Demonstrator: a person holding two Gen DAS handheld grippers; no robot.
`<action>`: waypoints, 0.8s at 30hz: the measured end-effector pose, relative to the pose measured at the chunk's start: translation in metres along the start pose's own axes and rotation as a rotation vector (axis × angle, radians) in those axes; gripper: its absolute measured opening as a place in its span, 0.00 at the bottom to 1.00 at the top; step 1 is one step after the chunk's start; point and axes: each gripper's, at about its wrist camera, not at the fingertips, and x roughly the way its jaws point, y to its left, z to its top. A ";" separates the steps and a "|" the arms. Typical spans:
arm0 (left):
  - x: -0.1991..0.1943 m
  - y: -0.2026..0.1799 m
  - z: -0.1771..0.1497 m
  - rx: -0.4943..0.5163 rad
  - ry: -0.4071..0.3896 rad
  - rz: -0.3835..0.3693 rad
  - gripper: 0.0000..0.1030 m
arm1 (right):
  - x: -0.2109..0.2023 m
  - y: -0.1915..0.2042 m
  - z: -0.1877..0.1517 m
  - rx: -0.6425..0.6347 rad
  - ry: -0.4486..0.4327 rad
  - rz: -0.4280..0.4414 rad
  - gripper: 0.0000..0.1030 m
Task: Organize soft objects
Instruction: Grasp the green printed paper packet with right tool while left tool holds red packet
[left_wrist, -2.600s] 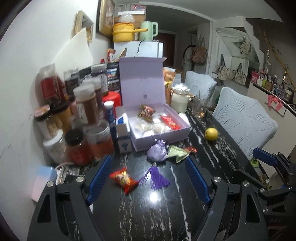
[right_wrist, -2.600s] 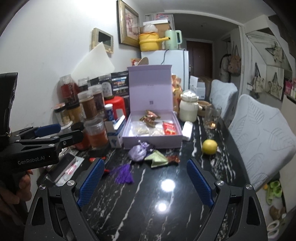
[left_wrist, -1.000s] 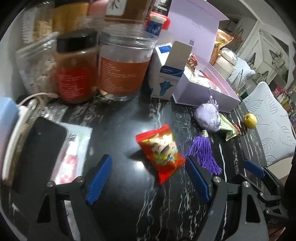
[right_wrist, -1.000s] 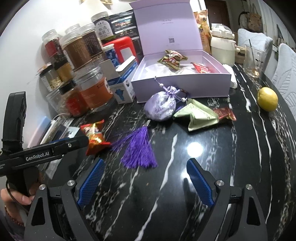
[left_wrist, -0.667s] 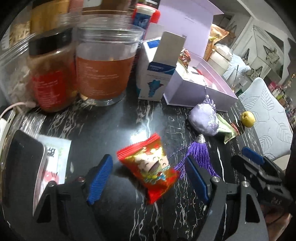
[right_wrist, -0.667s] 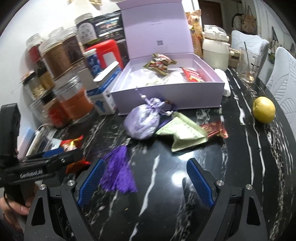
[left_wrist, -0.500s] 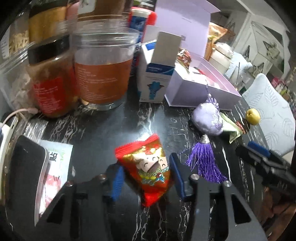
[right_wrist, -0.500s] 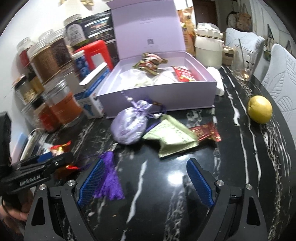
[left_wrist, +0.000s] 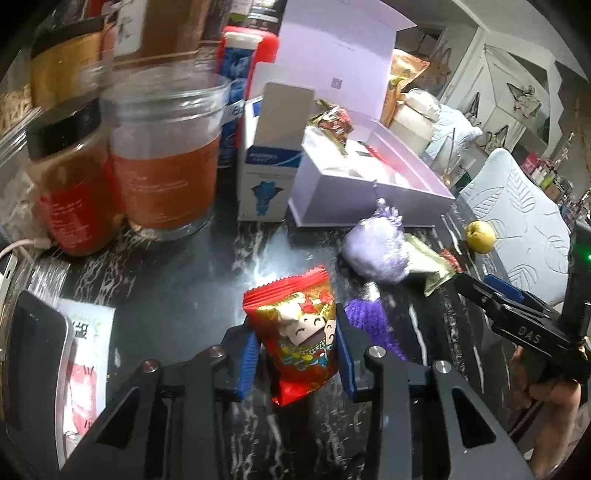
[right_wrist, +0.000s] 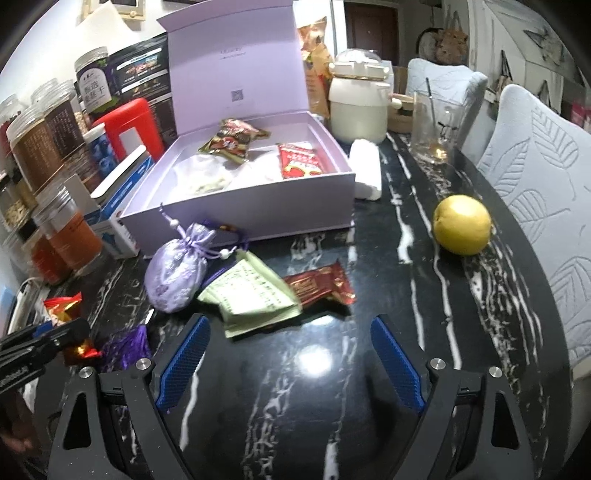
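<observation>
A: Red foil, cartoon face on the front: the snack packet (left_wrist: 300, 334) is clamped in the left claw (left_wrist: 295, 354), whose blue pads have just been closing onto its two sides. Its lower end is near the black marble worktop (left_wrist: 177, 295); whether it is clear of it I cannot tell.

B: And the right claw (right_wrist: 290, 360)?

A: Jaws wide apart, nothing between them, poised over the worktop just short of the green paper sachet (right_wrist: 251, 295) and the dark red wrapper (right_wrist: 319, 282). The lilac drawstring pouch (right_wrist: 176, 271) lies beside the sachet, touching it, in front of the open lilac gift box (right_wrist: 236, 218).

B: What could spoil this?

A: The packet is puffy and slick. I judge the pads squeeze air rather than contents, so it could slide out on the way to the box, or burst if pinched harder. The purple tassel (left_wrist: 369, 325) sits right beside the left claw, and its cord seems to run to the pouch; a snag would drag the pouch along. The glass jar with orange contents (left_wrist: 162, 162) and the blue-and-white carton (left_wrist: 269, 177) stand between the packet and the near corner of the box, so a low swing could knock them.

B: Anything you can't read?

A: The box floor is partly hidden behind its wall in the left view. The tassel's cord is blurred. The packet's bottom edge disappears behind the claw frame. In the right view only a scrap of the packet shows.
</observation>
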 end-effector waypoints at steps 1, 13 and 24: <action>0.000 -0.003 0.002 0.005 -0.003 -0.007 0.34 | 0.000 -0.002 0.001 0.004 -0.004 -0.004 0.84; 0.004 -0.023 0.009 0.025 0.005 -0.046 0.34 | 0.023 0.012 0.020 -0.153 0.029 0.139 0.77; 0.006 -0.024 0.007 0.016 0.020 -0.031 0.34 | 0.051 0.025 0.028 -0.280 0.096 0.184 0.48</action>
